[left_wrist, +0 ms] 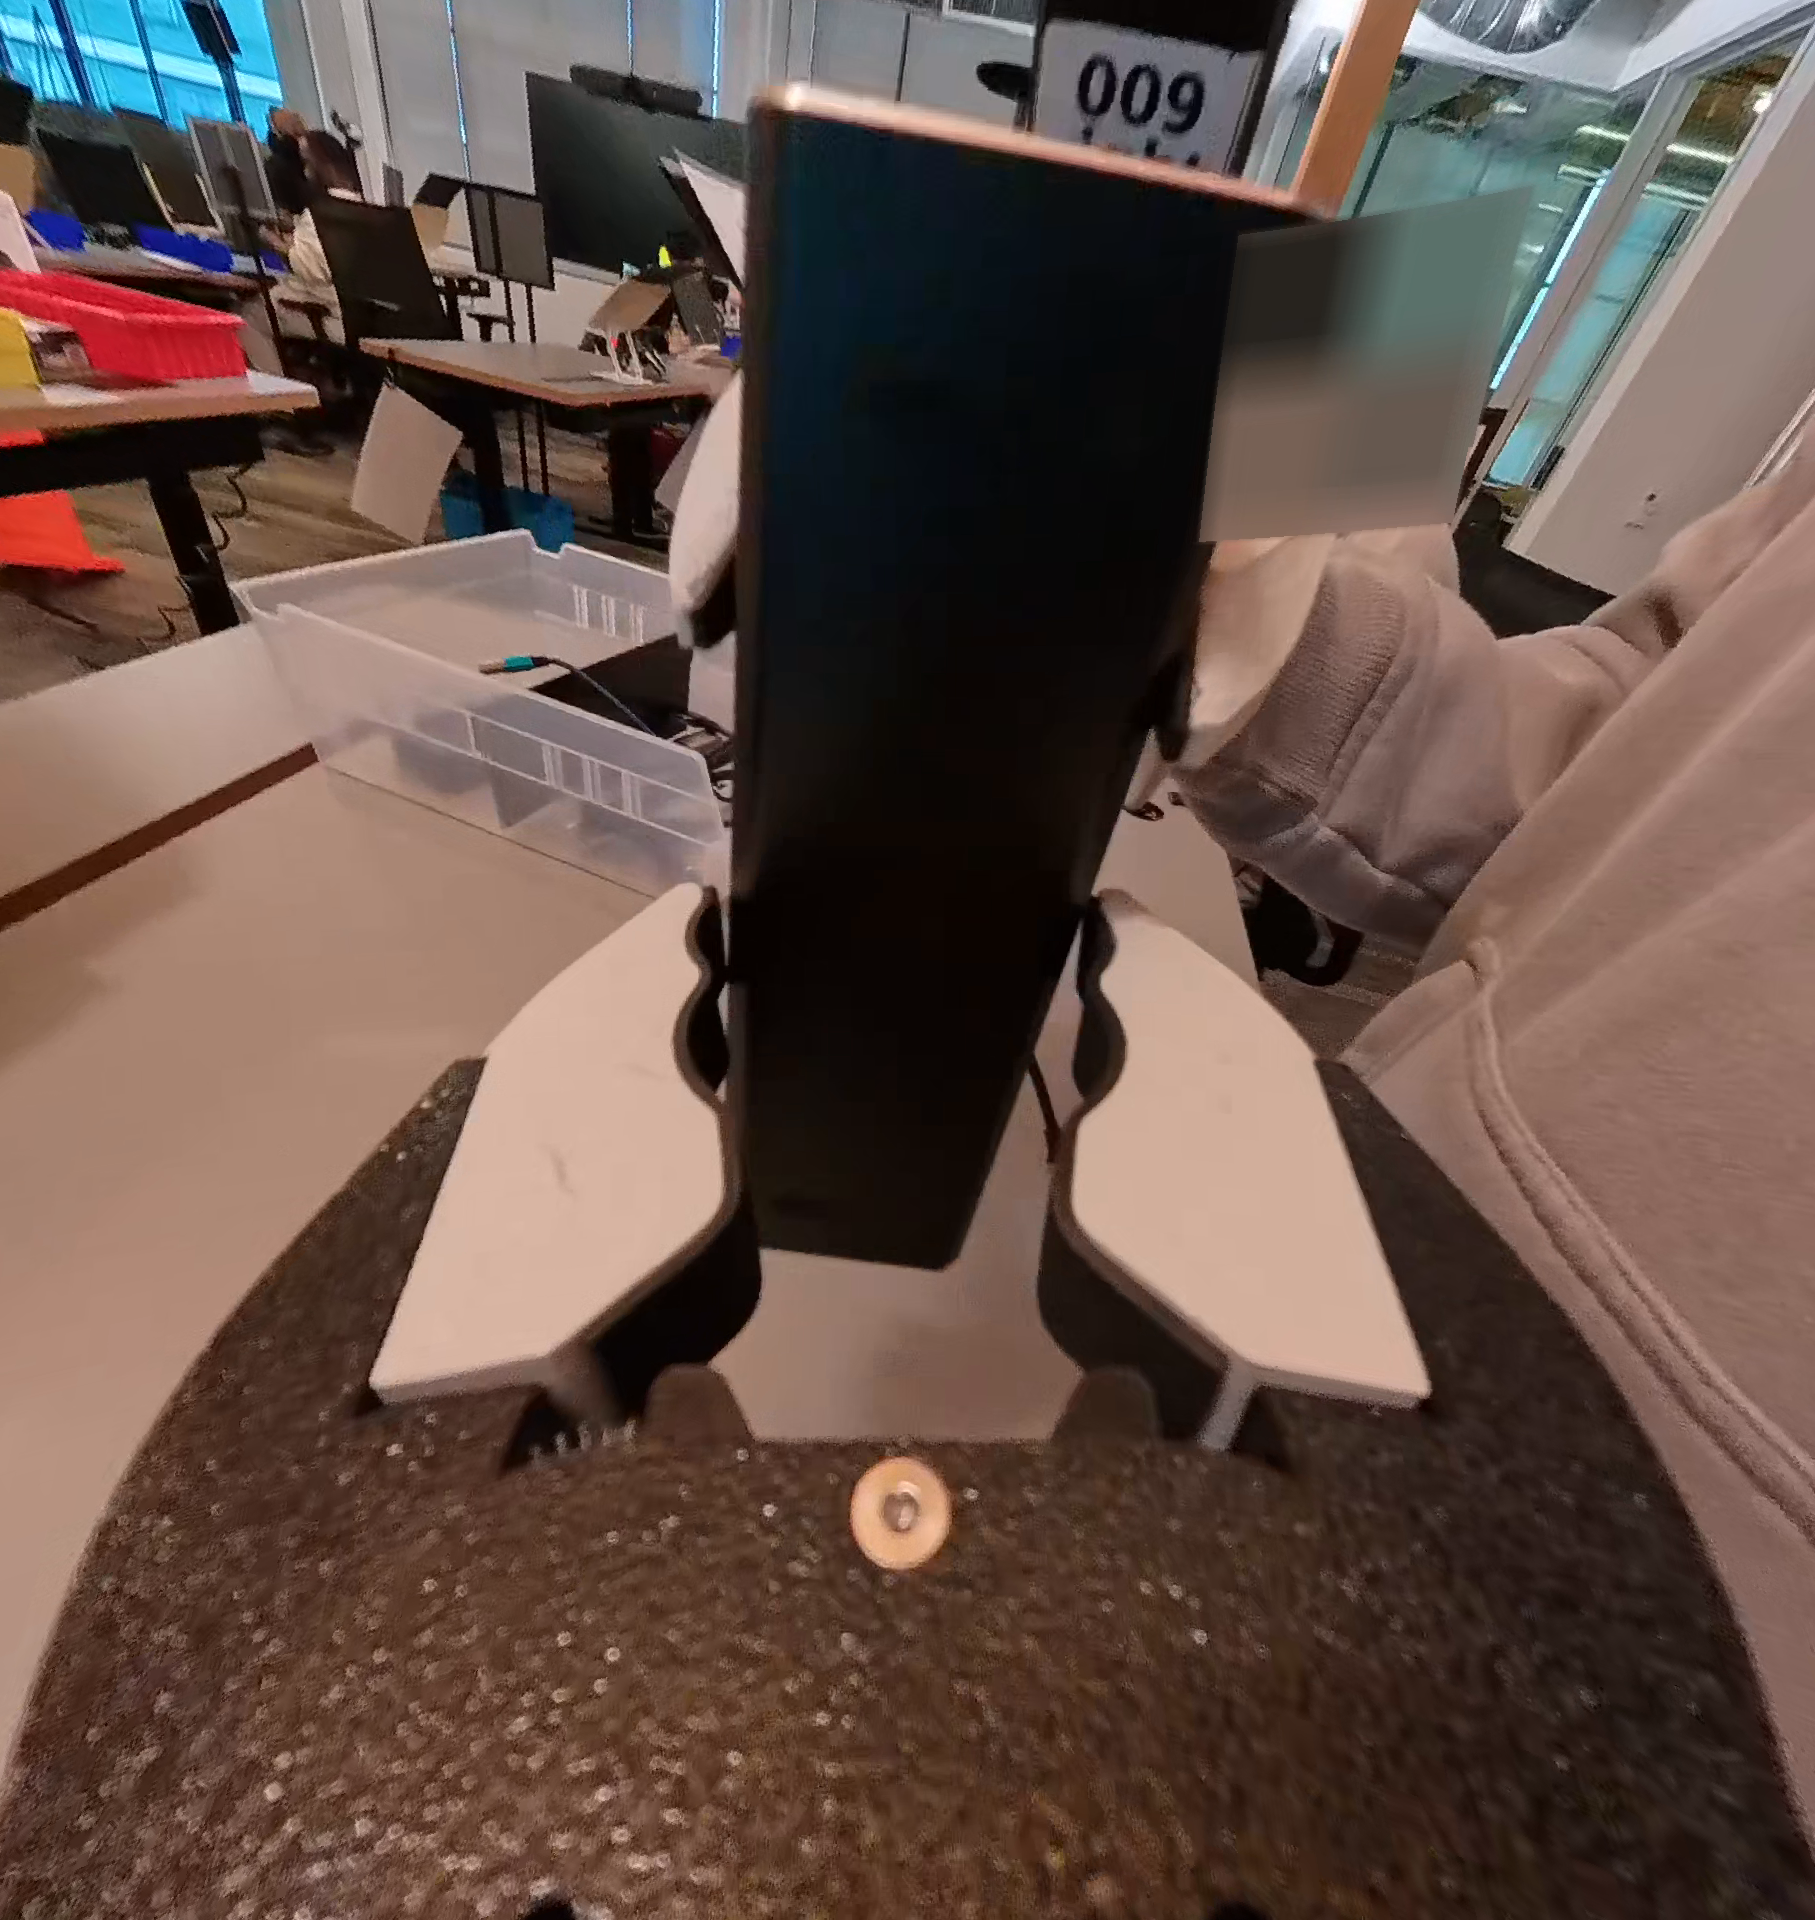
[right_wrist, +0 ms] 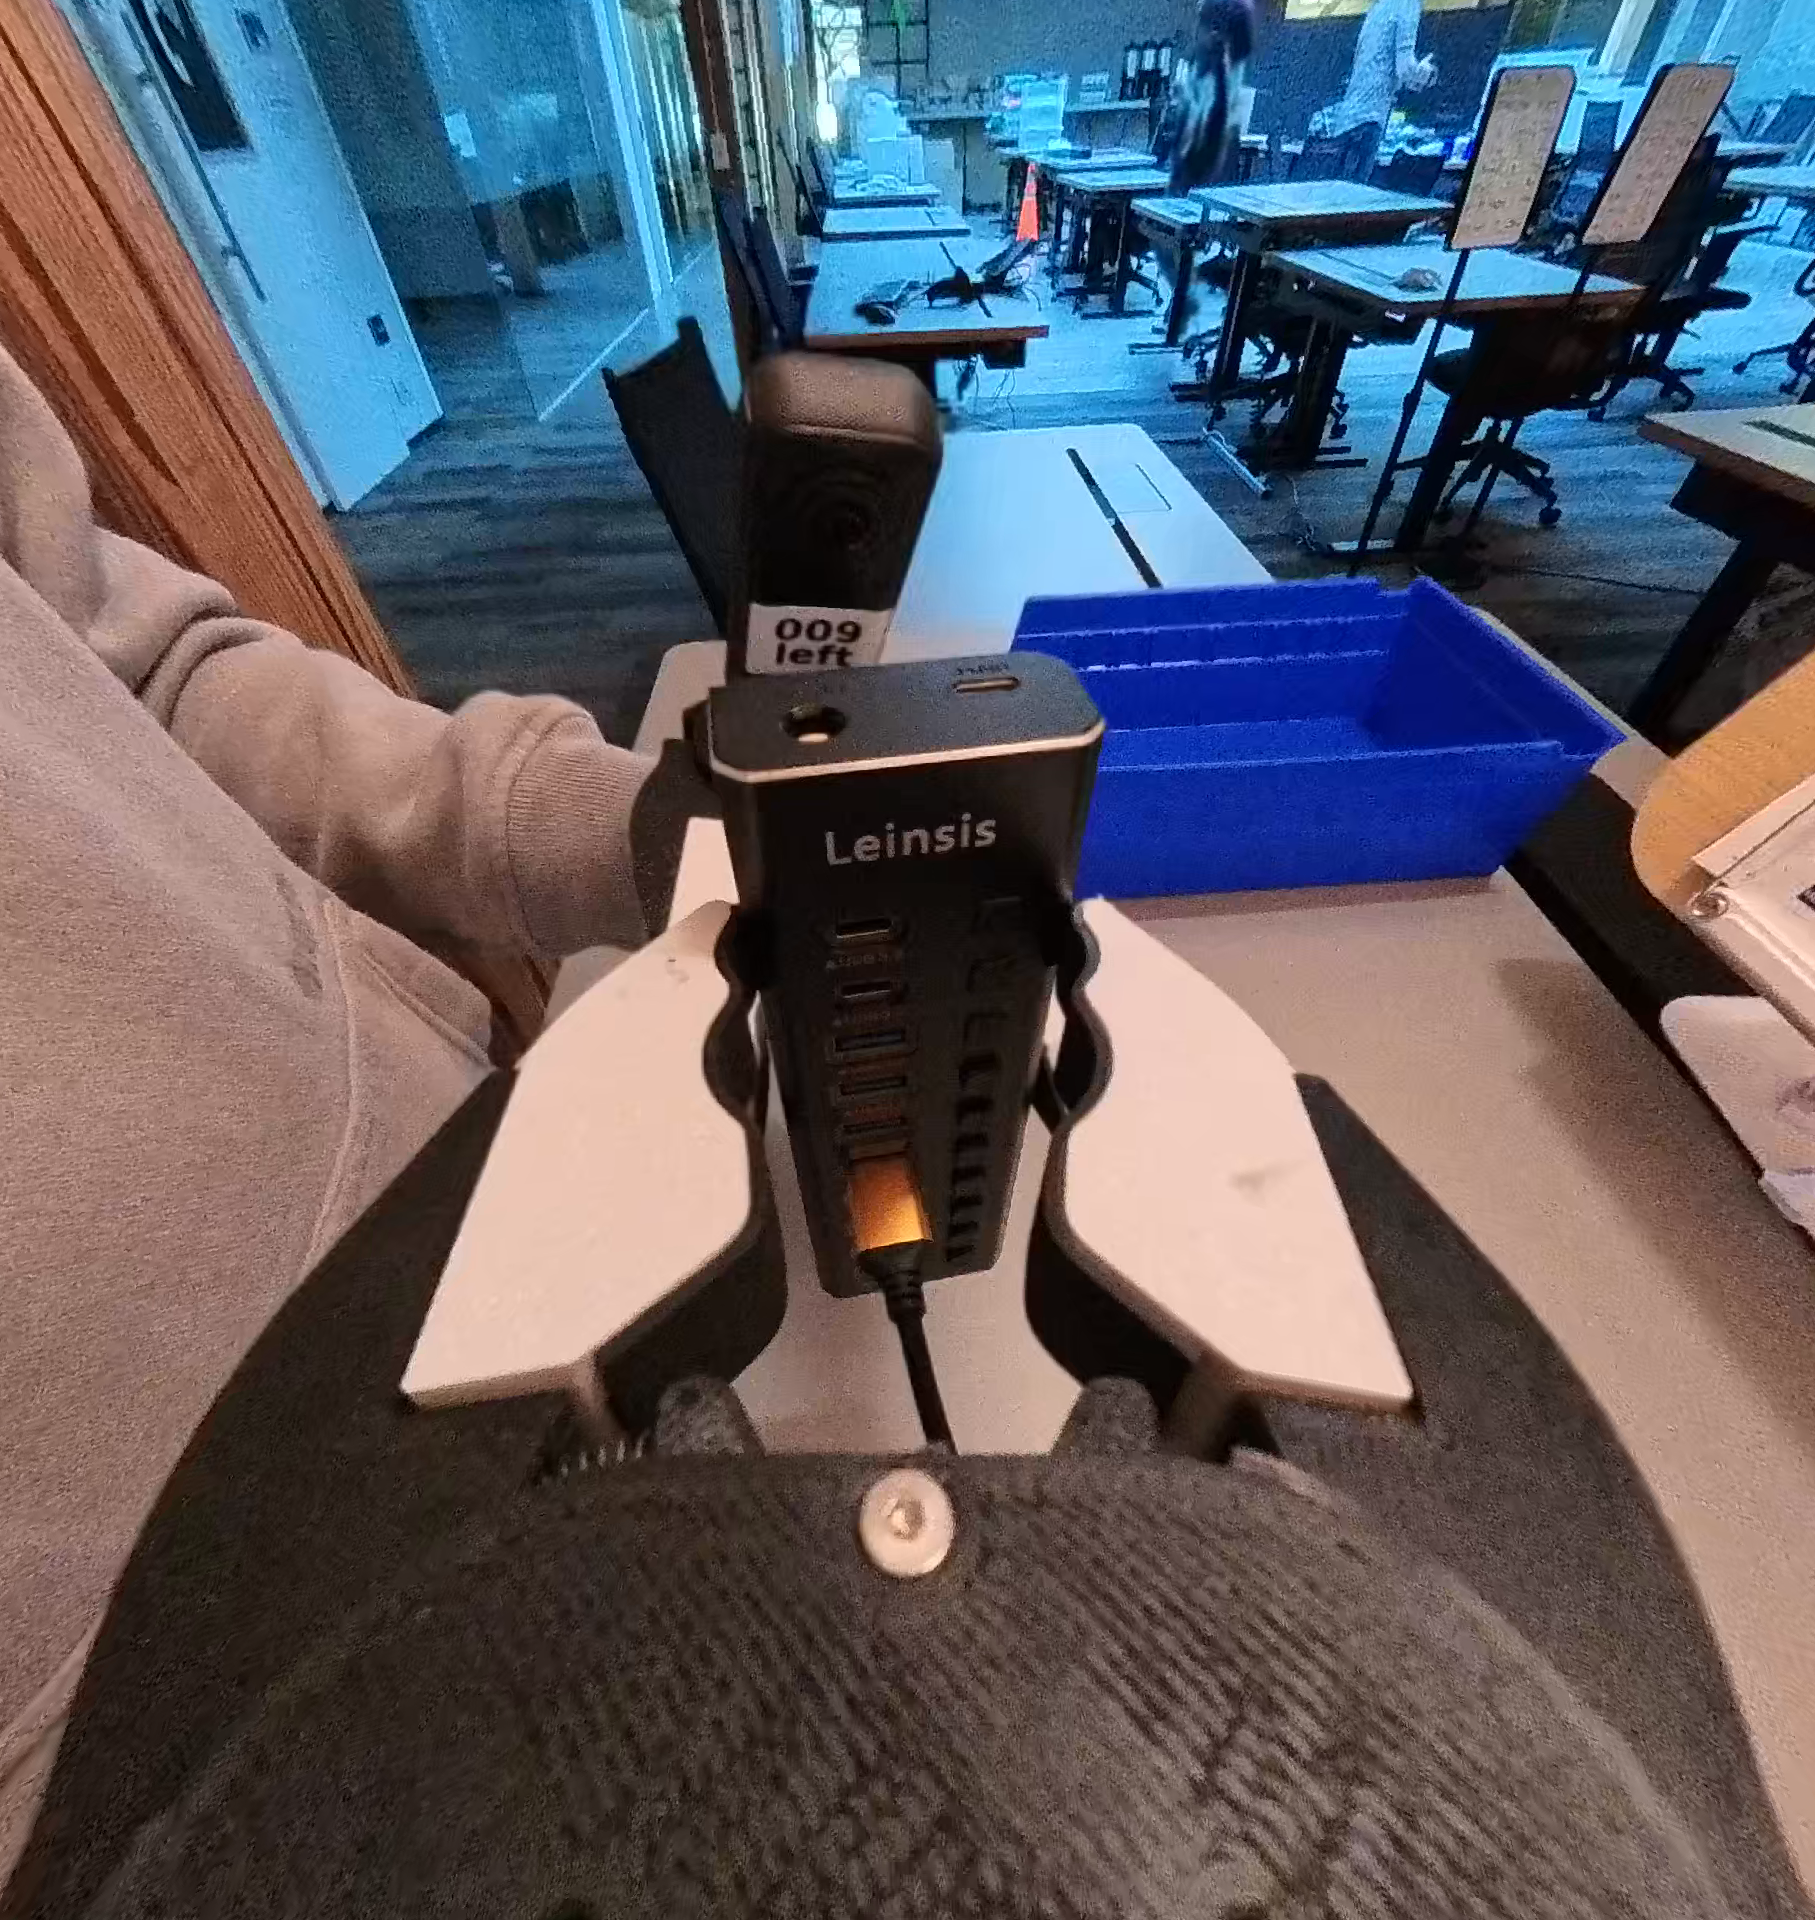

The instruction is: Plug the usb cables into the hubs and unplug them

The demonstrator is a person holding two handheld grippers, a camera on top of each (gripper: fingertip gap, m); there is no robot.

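Hub [right_wrist: 908, 966] seemingly clamped between both grippers.

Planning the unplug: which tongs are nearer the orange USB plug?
Right. Right tongs straddle the orange USB plug; left tongs clamp the far end of the black hub.

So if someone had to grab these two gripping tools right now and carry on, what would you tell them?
Left gripper: shut on the black hub, seen from its plain back.
Right gripper: shut on the same hub, port side facing it. The hub is held up above the grey table.
Done: one cable with an orange plug sits in the lowest port.
Left: the other ports are empty. More cables lie in the clear bin; the blue bin looks empty.
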